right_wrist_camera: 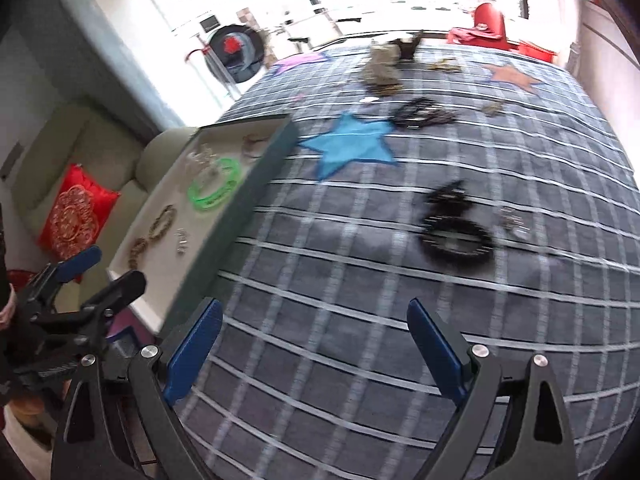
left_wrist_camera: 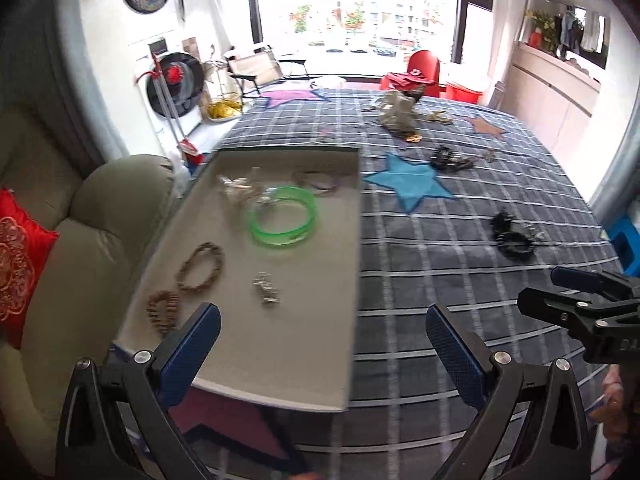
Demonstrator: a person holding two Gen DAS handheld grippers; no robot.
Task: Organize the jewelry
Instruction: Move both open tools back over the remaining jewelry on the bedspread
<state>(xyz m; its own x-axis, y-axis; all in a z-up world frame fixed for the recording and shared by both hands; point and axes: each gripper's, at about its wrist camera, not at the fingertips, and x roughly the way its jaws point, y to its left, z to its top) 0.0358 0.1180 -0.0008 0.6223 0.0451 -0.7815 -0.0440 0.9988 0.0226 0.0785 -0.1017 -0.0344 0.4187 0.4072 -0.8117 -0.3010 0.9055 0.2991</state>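
At the far left we saw a beige sofa with a red cushion on it. Just beside it lay the shallow tray on the plaid cloth. In the tray sat two brown bead bracelets, a small silver piece, a green bangle and, at the far end, a pale silvery tangle touching the bangle. Our left gripper hung over the tray's near edge, its jaws spread wide with nothing between them. To the right, past a blue star patch, a black bracelet lay loose on the cloth, with more dark jewelry farther back. Our right gripper hovered above bare plaid, near that black bracelet, jaws wide apart and empty.
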